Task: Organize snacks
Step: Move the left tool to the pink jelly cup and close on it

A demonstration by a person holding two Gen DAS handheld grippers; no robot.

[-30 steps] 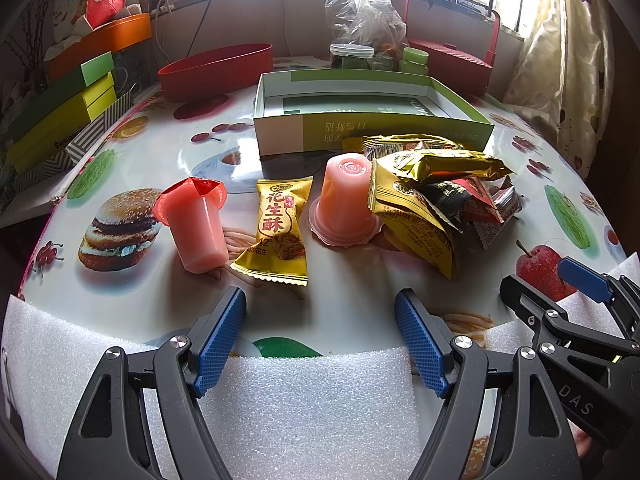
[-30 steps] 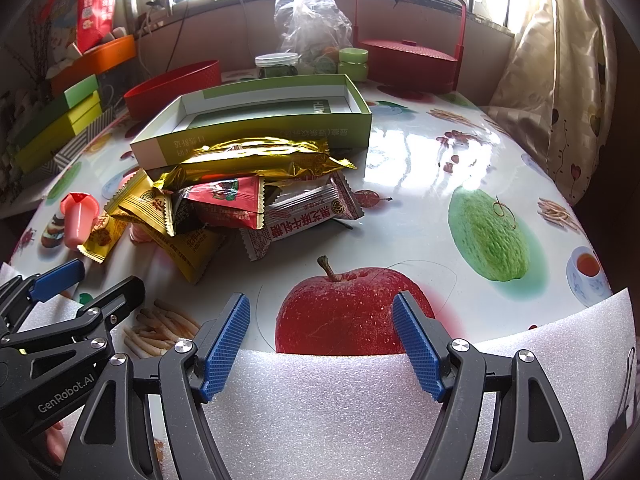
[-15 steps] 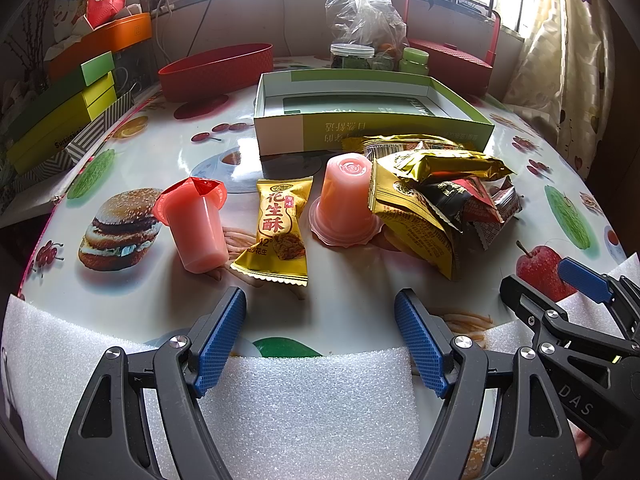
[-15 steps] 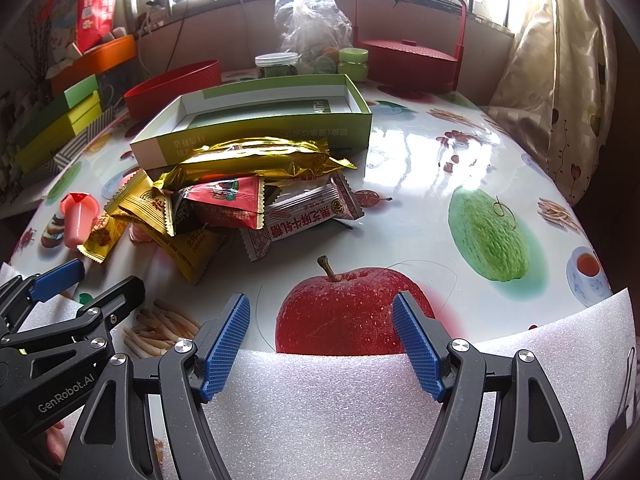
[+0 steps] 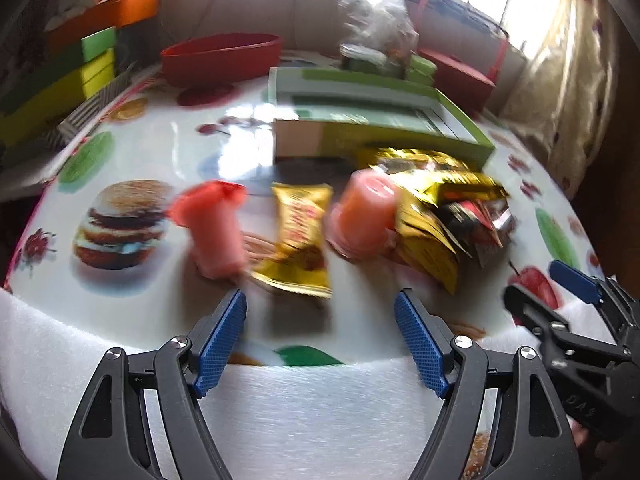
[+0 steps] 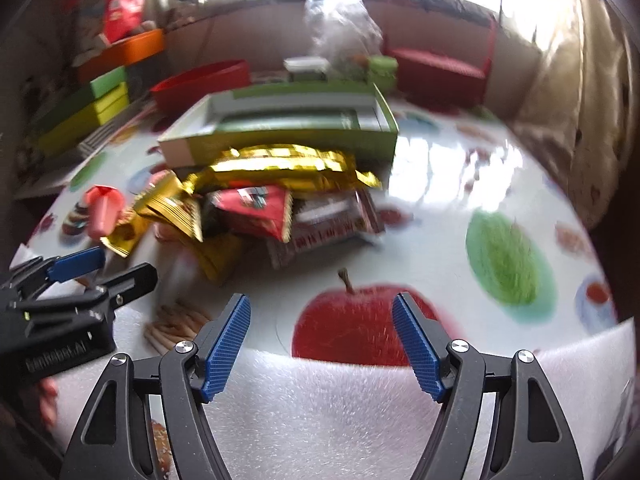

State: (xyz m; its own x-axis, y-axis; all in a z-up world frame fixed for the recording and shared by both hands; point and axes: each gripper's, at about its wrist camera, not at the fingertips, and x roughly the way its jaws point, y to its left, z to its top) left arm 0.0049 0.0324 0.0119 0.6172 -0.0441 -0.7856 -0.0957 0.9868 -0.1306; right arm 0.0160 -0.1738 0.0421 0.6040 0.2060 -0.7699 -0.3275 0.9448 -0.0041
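Observation:
A pile of snack packets [image 5: 436,216] [image 6: 280,196] lies on the picture-printed table in front of a shallow green box [image 5: 372,120] [image 6: 288,124]. Left of the pile a pink jelly cup [image 5: 368,212] stands upside down. A yellow packet [image 5: 300,236] lies flat beside it, and another pink jelly cup [image 5: 216,228] [image 6: 102,210] stands at the far left. My left gripper [image 5: 320,336] is open, a little short of the yellow packet. My right gripper [image 6: 322,336] is open over the printed red apple [image 6: 360,320], with nothing between its fingers.
White foam [image 5: 300,400] covers the table's near edge. A red oval bowl [image 5: 220,56], stacked green and yellow boxes [image 5: 60,80], a clear plastic bag [image 5: 376,12] and a red basket [image 6: 440,68] stand at the back. A curtain [image 5: 568,80] hangs at the right.
Both views are now motion-blurred and have shifted: both grippers have started moving forward towards the snacks. Both stay open. The snacks have not moved.

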